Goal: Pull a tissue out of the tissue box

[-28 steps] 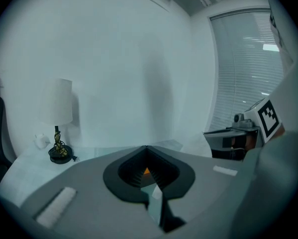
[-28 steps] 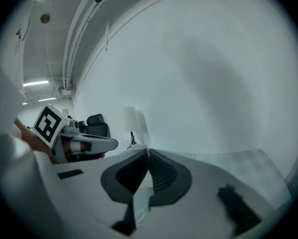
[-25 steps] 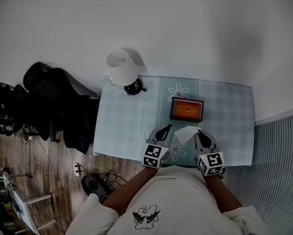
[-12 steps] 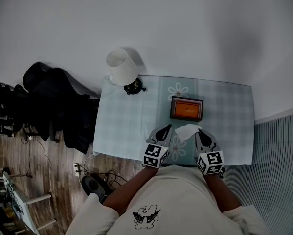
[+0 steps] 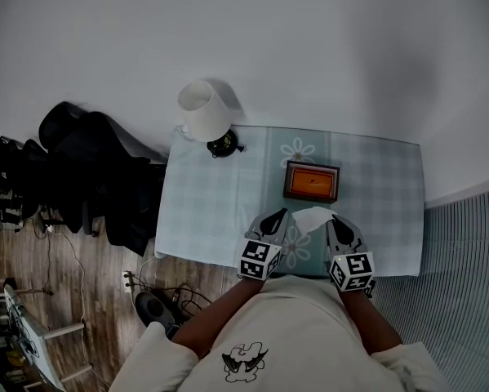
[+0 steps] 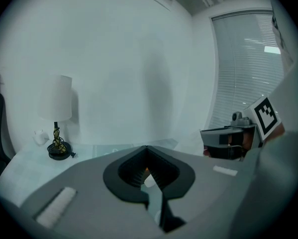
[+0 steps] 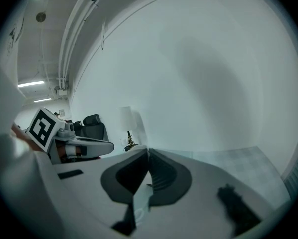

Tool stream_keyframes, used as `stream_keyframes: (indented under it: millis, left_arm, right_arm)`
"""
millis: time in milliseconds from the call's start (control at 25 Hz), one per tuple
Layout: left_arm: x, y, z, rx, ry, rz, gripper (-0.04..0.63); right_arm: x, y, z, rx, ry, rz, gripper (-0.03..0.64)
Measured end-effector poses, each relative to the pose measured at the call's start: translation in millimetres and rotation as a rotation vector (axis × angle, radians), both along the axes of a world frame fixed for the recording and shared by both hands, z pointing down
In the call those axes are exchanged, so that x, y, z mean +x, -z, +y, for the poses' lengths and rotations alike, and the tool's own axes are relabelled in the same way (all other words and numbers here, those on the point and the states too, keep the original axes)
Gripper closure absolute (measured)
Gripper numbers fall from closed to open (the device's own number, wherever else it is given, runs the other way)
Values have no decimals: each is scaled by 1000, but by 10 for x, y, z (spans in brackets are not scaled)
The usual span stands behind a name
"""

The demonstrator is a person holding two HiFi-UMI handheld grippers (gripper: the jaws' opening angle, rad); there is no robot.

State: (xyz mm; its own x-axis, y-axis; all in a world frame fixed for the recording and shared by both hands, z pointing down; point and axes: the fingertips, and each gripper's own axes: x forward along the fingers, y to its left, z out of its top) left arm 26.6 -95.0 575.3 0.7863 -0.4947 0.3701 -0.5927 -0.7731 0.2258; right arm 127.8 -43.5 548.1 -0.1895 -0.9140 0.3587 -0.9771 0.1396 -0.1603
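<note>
The orange-brown tissue box (image 5: 311, 183) stands near the middle of the table with the pale checked cloth (image 5: 203, 211). A white tissue (image 5: 312, 218) lies on the cloth in front of the box, between my two grippers. My left gripper (image 5: 276, 214) is just left of it, shut and empty. My right gripper (image 5: 335, 219) is at the tissue's right edge, shut; whether it touches the tissue I cannot tell. In the left gripper view the jaws (image 6: 147, 147) meet at the tip. The right gripper view shows the jaws (image 7: 148, 149) together too.
A white-shaded lamp (image 5: 205, 113) on a dark base stands at the table's back left corner. Black chairs and dark cloth (image 5: 89, 170) crowd the floor to the left, with cables (image 5: 162, 300) below. White slats (image 5: 464, 251) run along the right. A white wall lies beyond the table.
</note>
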Motion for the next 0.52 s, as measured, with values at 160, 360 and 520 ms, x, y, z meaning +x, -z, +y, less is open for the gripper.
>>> stream_keyframes:
  millis: [160, 360, 520]
  left_arm:
    - [4, 0, 14, -4, 1, 1, 589]
    - [-10, -31, 27, -11, 6, 1, 589]
    - [-17, -33, 26, -14, 10, 1, 589]
  right_arm:
    - [3, 18, 9, 1, -1, -1, 603]
    - [-2, 1, 23, 1, -4, -1, 603]
    - [5, -8, 30, 0, -5, -1, 603]
